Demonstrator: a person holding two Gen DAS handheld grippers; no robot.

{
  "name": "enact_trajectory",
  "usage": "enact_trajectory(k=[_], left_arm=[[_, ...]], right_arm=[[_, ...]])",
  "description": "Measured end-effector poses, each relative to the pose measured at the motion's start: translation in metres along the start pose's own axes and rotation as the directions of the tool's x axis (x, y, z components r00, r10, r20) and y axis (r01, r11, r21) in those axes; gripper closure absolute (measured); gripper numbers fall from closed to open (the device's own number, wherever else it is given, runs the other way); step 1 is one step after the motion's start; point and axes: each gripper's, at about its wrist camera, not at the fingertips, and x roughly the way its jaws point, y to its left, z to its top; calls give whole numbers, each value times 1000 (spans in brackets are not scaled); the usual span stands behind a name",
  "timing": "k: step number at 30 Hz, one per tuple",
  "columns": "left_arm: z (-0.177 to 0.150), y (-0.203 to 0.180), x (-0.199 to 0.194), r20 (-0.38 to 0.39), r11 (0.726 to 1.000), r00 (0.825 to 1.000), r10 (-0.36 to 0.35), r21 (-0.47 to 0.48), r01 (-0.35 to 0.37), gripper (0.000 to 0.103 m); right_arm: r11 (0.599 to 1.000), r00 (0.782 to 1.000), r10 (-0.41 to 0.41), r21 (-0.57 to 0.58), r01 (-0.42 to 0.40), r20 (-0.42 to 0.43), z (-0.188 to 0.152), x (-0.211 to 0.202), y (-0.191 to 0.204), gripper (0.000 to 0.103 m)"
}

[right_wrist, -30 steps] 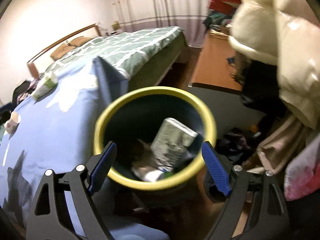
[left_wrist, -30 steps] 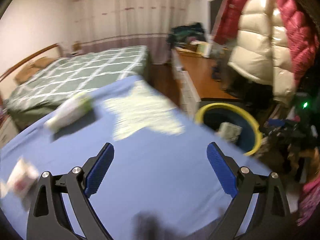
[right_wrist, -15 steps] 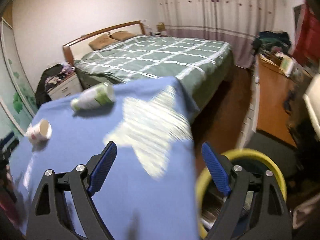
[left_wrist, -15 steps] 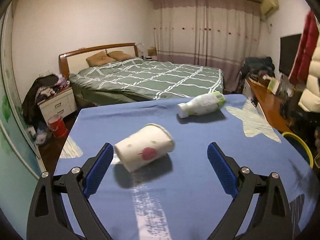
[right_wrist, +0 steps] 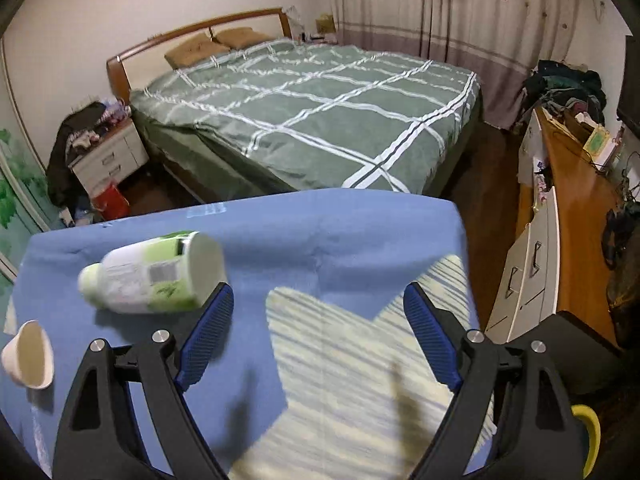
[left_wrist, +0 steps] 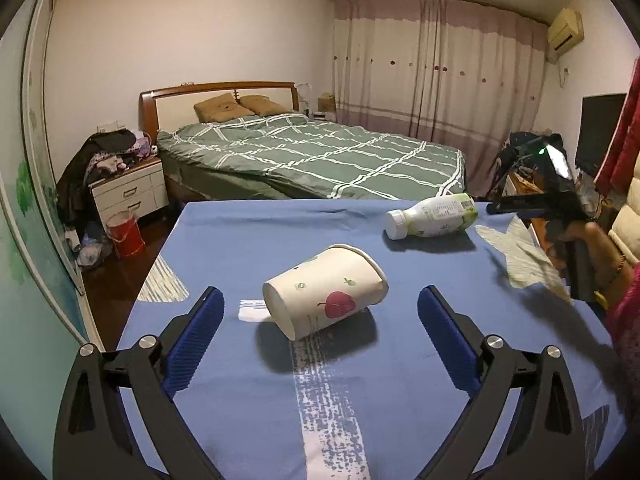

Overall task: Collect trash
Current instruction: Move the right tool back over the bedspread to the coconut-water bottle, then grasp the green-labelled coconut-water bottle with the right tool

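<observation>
Left wrist view gives me the white paper cup with a red leaf print (left_wrist: 326,290) lying on its side on the blue tablecloth (left_wrist: 248,232), between my left gripper (left_wrist: 320,336) tips, whose jaws are spread and touch nothing. Beyond the cup, further right, lies the white plastic bottle with a green label (left_wrist: 432,216), also on its side. My right gripper (right_wrist: 318,332) is spread wide and empty just right of that bottle, over a pale star patch. Past the cloth stands a green checked bed (left_wrist: 312,156).
</observation>
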Motion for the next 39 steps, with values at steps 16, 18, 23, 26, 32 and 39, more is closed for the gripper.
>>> enact_trajectory(k=[16,18,23,26,32,39], left_arm=[[-2,-4,1,0,999,1000,23,-26,-23,7],[-3,-3,1,-1,999,1000,28,-31,-28,7],[-2,3,1,4,998,999,36,-54,-35,7],[-2,6,3,0,997,999,38,-67,-38,7],[-2,7,3,1,996,999,47,-70,-47,7],[-1,15,1,11,993,999,51,-106,-49,7]], right_arm=[[992,995,90,-91,-86,32,-17,-24,35,21],[999,999,31,6,-31,35,-6,-12,18,21],[997,997,64,54,-62,-37,0,19,7,21],[990,989,138,35,-137,-50,-3,21,8,22],[943,947,307,-105,-316,-90,-27,-2,46,22],[879,905,416,-213,-426,-93,-38,-36,75,21]])
